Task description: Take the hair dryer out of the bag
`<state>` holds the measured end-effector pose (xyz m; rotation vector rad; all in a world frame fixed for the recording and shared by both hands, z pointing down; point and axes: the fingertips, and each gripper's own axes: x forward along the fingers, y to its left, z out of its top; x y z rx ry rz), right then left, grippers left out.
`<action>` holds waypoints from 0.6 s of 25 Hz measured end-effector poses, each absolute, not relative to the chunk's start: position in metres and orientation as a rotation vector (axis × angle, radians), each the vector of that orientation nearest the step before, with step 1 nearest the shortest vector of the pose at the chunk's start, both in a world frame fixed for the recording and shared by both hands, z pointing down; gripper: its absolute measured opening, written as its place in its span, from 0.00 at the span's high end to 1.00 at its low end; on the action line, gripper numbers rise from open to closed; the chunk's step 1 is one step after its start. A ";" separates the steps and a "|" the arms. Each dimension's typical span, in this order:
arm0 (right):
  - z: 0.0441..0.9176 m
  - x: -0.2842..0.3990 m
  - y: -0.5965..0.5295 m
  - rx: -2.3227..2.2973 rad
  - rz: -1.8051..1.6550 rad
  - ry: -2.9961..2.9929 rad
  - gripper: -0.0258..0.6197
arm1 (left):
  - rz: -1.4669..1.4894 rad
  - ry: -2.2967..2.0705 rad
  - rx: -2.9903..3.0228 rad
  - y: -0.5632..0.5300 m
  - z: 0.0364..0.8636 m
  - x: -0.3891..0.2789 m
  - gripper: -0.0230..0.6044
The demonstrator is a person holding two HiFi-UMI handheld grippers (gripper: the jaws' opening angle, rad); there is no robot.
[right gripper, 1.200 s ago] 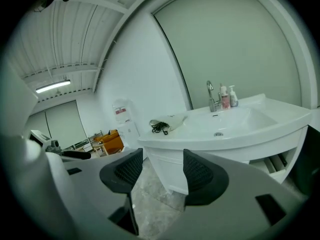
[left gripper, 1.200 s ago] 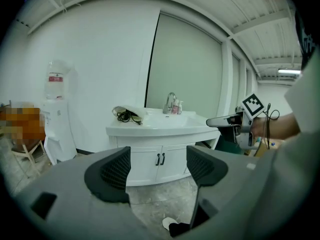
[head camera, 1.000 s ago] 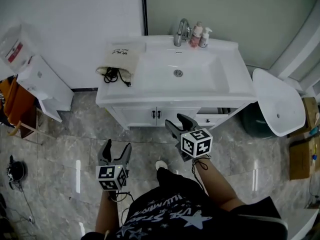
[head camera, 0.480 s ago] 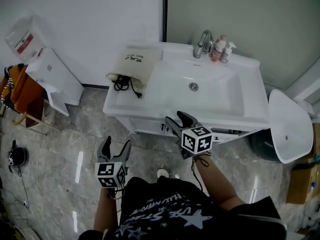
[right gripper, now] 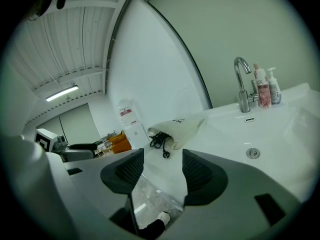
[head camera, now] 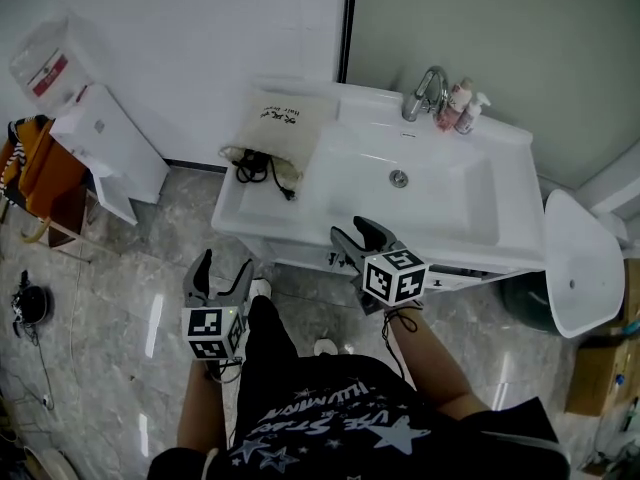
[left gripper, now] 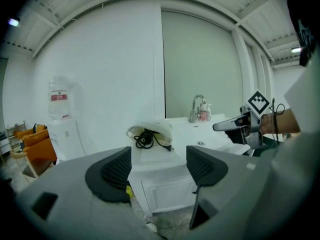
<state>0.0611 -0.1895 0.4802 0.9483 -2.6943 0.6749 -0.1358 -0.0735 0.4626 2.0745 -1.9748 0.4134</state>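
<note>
A cream drawstring bag (head camera: pixel 285 118) lies on the left end of the white vanity top (head camera: pixel 235 213). A black cord with its plug (head camera: pixel 262 171) spills from the bag's mouth; the hair dryer itself is hidden inside. My left gripper (head camera: pixel 222 271) is open and empty over the floor, in front of the vanity's left corner. My right gripper (head camera: pixel 352 232) is open and empty by the vanity's front edge. The left gripper view has the bag (left gripper: pixel 150 130) and cord (left gripper: pixel 146 140) straight beyond the open left gripper (left gripper: pixel 157 166). In the right gripper view the bag (right gripper: pixel 180 126) lies beyond the right gripper (right gripper: pixel 162 169).
A basin (head camera: pixel 400 178) fills the middle of the vanity, with a chrome faucet (head camera: pixel 428 86) and two bottles (head camera: pixel 465 103) behind it. A white cabinet (head camera: pixel 105 148) and an orange chair (head camera: pixel 35 183) stand at the left. A white round-topped object (head camera: pixel 575 268) is at the right.
The vanity and bag have come nearer in the head view as the person steps forward. The left gripper has risen a little. Both grippers stay open and empty.
</note>
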 end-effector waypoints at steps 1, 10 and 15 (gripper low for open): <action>0.481 0.058 -0.195 0.960 0.673 -2.688 0.61 | 0.424 -1.971 2.089 -0.082 0.464 -0.141 0.41; 0.492 0.008 -0.254 1.062 0.678 -2.623 0.61 | 0.551 -1.878 2.245 -0.188 0.470 -0.205 0.41; 0.500 -0.012 -0.286 1.158 0.700 -2.540 0.61 | 0.627 -1.733 2.347 -0.252 0.484 -0.232 0.42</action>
